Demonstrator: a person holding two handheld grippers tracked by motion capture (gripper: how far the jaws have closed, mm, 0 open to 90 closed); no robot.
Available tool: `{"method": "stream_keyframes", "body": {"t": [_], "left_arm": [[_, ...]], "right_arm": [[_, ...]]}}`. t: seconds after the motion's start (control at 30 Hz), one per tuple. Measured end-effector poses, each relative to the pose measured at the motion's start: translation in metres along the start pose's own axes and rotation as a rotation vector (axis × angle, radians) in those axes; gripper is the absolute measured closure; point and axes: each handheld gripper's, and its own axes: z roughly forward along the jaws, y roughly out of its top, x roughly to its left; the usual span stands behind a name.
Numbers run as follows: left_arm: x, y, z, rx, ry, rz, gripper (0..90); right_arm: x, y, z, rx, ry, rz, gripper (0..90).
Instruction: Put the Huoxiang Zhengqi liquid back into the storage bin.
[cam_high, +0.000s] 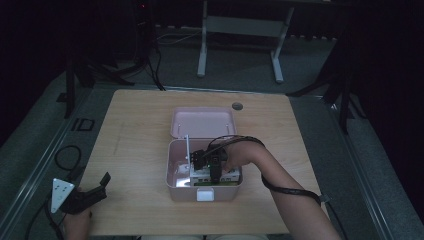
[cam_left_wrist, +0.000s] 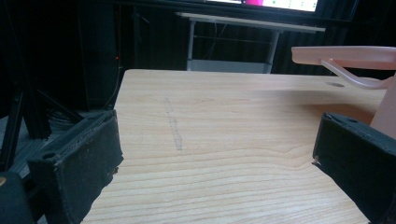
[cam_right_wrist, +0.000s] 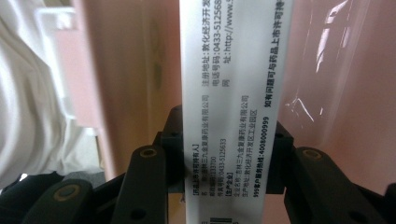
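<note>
The right gripper (cam_high: 214, 172) was seen in the high view lowered into the pink storage box (cam_high: 171, 172) at the middle of the wooden table (cam_high: 135, 130). In the right gripper view, its jaws were closed on a white medicine carton (cam_right_wrist: 233, 84), one narrow panel of which was clamped between the two black pads. The jaws were held apart only by the width of that panel.

The carton was held inside the pink box, with the box's pink walls seen just behind it on both sides. In the high view, other white and green packs (cam_high: 200, 176) could be made out in the box beside the gripper. The box's lid (cam_high: 202, 121) was laid open and flat on the table behind it.

Black Chinese print was carried along the carton's panel. A web address beginning "http://www." and the phone numbers "0433-6238973" and "0433-5125633" could be read, along with a hotline line ending "4008000999". The finer characters were too small to be told with certainty.

The left gripper (cam_high: 92, 192) was rested near the table's front left corner, well apart from the box. In the left gripper view, its jaws were spread wide over bare wood, and nothing was held or touched.
</note>
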Motion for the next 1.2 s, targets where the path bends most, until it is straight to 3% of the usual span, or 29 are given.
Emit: {"method": "stream_keyframes", "body": {"t": [0.33, 0.7, 0.97, 1.2], "left_arm": [[0.0, 0.0, 0.0, 0.0, -0.001, 0.0, 1.0], [0.0, 0.0, 0.0, 0.0, -0.001, 0.001, 1.0], [0.0, 0.0, 0.0, 0.0, -0.002, 0.001, 1.0], [0.0, 0.0, 0.0, 0.001, -0.001, 0.002, 1.0]], "right_arm": [[-0.003, 0.0, 0.018, 0.001, -0.002, 0.014, 62.1], [-0.003, -0.001, 0.034, -0.013, 0.009, -0.008, 62.0], [-0.004, -0.001, 0.032, -0.006, 0.015, 0.001, 60.0], [-0.002, -0.006, 0.012, -0.015, 0.021, 0.004, 56.0]]}}
